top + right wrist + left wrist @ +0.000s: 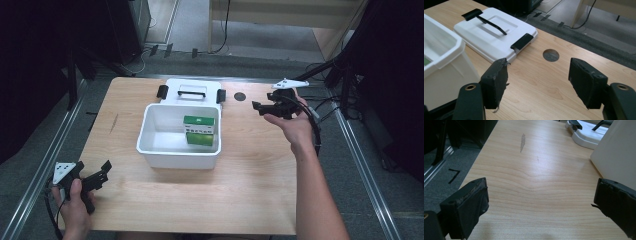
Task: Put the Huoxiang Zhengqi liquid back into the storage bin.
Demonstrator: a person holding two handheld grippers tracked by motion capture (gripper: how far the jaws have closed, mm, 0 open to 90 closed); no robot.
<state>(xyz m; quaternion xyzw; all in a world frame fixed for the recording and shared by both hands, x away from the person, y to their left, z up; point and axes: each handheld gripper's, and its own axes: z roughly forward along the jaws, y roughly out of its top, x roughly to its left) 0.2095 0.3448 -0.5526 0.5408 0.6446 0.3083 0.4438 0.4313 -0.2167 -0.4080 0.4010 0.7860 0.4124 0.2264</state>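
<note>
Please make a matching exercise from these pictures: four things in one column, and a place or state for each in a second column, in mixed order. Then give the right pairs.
Things:
1. green box
2. white lid
3. left gripper
4. round hole

Places or states:
A. lies flat on the table behind the white bin
B. sits in the tabletop to the right of the lid
C. stands inside the bin
D. held open at the near left corner of the table

Pairs: 1-C, 2-A, 3-D, 4-B
</note>
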